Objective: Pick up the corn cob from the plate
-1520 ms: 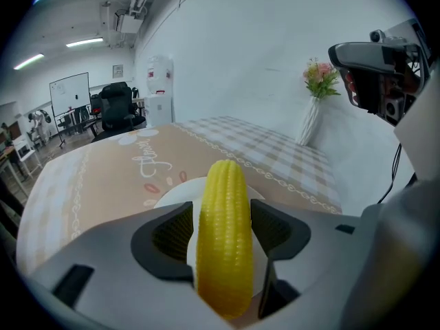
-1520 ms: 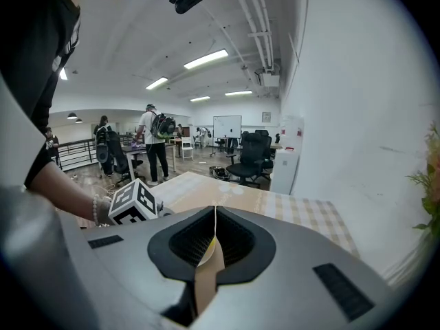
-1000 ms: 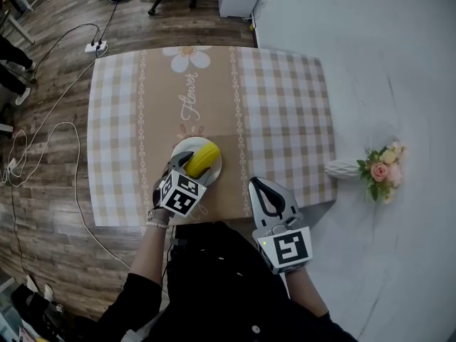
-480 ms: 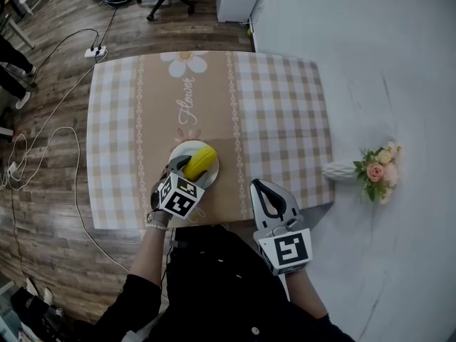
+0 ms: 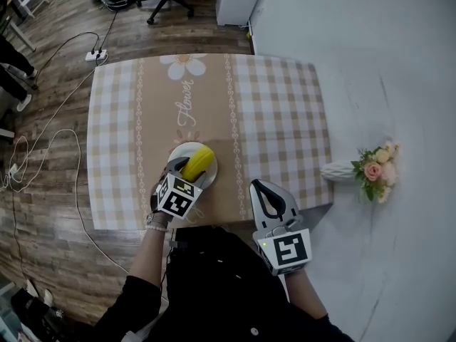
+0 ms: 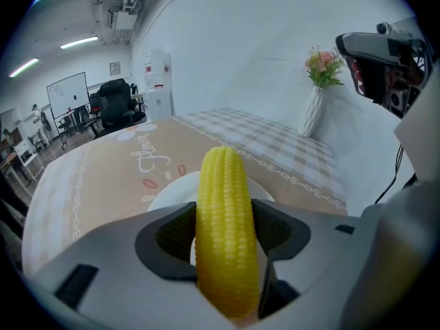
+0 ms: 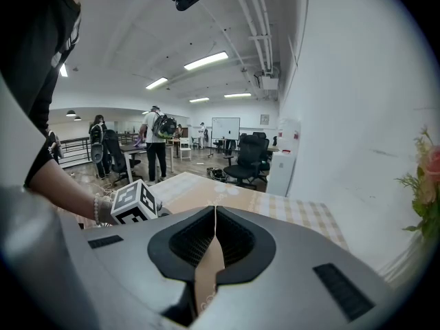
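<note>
- Jaws on L gripper, what are they doing?
- Clamping the corn cob, 1 pad pressing each side, approx mid-length. Cob's tip is pointing fwd, away from the person, and sticking out well past the fingertips.
- Cob vs plate?
- Per head view, it's sitting over the white plate, which is lying on the tan centre strip of the checked tablecloth, near the front edge. Can't tell whether the cob is touching the plate or hanging just above it.
- R gripper?
- Its 2 jaws are pressing together w/ nothing between them; only tan cloth is showing through the slit below. It's hovering at the cloth's front edge, right of the plate & apart from it.
- Anything else?
- White vase w/ pink flowers is standing beyond the cloth's right edge; L gripper view is showing it upright. R gripper view is catching people & office chairs in the bg.
</note>
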`<state>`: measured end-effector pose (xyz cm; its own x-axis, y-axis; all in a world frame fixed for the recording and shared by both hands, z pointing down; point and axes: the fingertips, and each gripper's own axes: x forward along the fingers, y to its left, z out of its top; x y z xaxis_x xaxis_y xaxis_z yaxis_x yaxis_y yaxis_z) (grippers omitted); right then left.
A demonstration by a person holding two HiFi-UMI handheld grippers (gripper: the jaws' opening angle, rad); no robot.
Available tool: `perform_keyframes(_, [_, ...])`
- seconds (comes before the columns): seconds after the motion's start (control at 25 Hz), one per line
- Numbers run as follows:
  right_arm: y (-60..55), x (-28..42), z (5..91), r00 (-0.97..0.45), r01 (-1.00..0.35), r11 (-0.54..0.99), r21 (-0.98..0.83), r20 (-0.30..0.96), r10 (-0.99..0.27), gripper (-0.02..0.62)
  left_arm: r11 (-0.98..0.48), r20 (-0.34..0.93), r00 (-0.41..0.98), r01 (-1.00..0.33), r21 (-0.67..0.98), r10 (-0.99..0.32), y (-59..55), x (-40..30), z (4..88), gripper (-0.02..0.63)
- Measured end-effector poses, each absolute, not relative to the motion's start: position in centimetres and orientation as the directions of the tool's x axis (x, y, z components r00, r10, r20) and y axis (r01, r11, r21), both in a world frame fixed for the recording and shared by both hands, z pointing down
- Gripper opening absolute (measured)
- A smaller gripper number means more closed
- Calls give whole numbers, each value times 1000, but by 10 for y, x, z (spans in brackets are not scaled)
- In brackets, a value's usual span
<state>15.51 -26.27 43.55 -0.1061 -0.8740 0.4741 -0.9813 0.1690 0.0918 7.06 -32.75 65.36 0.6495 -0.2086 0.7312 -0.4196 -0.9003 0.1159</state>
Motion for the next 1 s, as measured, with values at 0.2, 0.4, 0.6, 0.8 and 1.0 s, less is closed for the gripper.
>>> perform_keyframes(0.2, [-260,155,435,-113,-980,176,91,473,-874,41,-888,718,656,-445,116,-235,-332,67,645,258])
perform_keyframes(0.4, [-259,151,433,-130,-978,190,86,460,-878,42,-887,711,655,-451,96,-256,-332,63,634,258])
perform_keyframes(0.6, [-257,145,434,-173,-970,230,81,438,-882,42,-886,697,659,-458,73,-284,-333,59,618,258])
perform_keyframes(0.8, [-261,142,425,-169,-970,228,87,432,-886,41,-883,686,658,-468,48,-311,-330,54,602,258])
perform_keyframes(1.0, [-258,134,425,-223,-956,279,86,404,-887,41,-879,652,675,-475,28,-344,-325,52,578,258])
